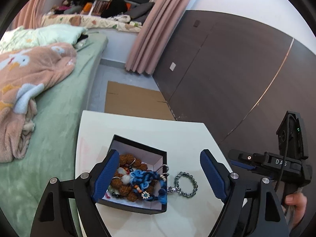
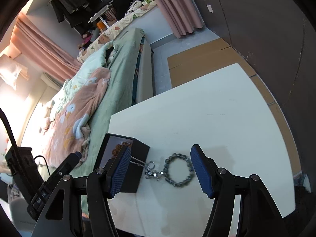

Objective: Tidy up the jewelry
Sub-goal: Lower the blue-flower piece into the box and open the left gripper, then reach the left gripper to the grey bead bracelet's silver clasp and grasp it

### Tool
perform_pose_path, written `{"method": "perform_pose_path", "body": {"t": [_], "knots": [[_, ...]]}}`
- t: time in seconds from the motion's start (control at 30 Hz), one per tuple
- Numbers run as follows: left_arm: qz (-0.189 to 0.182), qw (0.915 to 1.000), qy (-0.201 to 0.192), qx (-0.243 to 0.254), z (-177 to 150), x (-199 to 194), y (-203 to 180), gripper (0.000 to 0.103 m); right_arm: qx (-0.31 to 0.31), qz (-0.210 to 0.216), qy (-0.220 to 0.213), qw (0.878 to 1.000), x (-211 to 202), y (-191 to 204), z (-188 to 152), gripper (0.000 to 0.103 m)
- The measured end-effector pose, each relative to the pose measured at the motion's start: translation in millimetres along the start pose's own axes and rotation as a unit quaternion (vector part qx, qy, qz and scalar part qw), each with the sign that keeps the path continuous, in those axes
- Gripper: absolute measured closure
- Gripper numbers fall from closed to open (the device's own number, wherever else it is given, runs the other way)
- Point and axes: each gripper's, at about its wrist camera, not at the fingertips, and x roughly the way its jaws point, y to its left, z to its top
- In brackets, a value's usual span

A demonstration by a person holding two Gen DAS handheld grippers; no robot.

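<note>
A black open box (image 1: 158, 152) sits on the white table (image 1: 142, 126), filled with jewelry: brown bead strands (image 1: 126, 159) and a blue knotted cord piece (image 1: 146, 179). A grey-green bead bracelet (image 1: 186, 184) lies on the table just right of the box, joined to a silver chain that trails over the box rim. My left gripper (image 1: 160, 174) is open above the box and bracelet. In the right wrist view, the bracelet (image 2: 178, 169) and silver chain (image 2: 151, 170) lie between the jaws of my open right gripper (image 2: 161, 170), beside the box (image 2: 138, 150).
A bed with green sheet (image 1: 59, 106) and pink blanket (image 1: 29, 73) borders the table's left side. Flat cardboard (image 1: 134, 100) lies on the floor beyond the table. A dark wall panel (image 1: 227, 69) stands to the right. The right gripper's body (image 1: 276, 164) shows at the right.
</note>
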Motion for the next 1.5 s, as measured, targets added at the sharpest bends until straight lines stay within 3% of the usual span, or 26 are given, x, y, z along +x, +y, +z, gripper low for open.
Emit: {"method": "perform_pose_path", "body": {"t": [0.2,0.33,0.53,0.77,1.0,1.07,1.17,1.23,1.37,1.5], "knots": [[-0.015,0.9990,0.024,0.034,-14.1,13.0,-24.0,0.020,0.009,-0.006,0.010,1.000,-6.7,-21.2,-2.6,0.039],[-0.012,0.9962,0.046,0.073,-28.3,24.3,-42.2,0.036,0.021,-0.006,0.013,1.000,-11.0,-35.7,-4.1,0.039],[-0.003,0.9913,0.085,0.101,-47.0,41.1,-55.3,0.050,0.036,-0.012,0.017,0.999,-18.8,-60.0,-7.5,0.039],[0.028,0.9814,0.109,0.156,-65.6,58.1,-70.2,0.055,0.037,-0.016,0.016,0.999,-28.8,-76.6,-10.7,0.039],[0.062,0.9580,0.170,0.223,-75.2,79.2,-76.6,0.058,0.038,-0.004,0.012,0.999,-36.9,-84.9,-9.9,0.039],[0.068,0.9486,0.183,0.249,-75.2,82.8,-79.7,0.058,0.037,0.002,0.014,0.999,-35.9,-85.0,-8.2,0.039],[0.085,0.9274,0.202,0.304,-79.3,90.4,-87.7,0.058,0.034,0.007,0.017,0.999,-35.5,-84.4,-6.3,0.039],[0.093,0.9201,0.209,0.318,-79.7,95.9,-89.8,0.058,0.029,0.012,0.020,0.999,-34.6,-83.2,-6.1,0.039],[0.103,0.9138,0.221,0.325,-77.3,108.1,-88.1,0.058,0.024,0.007,0.041,0.999,-25.4,-83.0,-10.0,0.039],[0.127,0.8929,0.225,0.369,-84.5,120.1,-93.1,0.058,0.039,0.004,0.057,0.998,-18.3,-90.4,-15.0,0.039]]}}
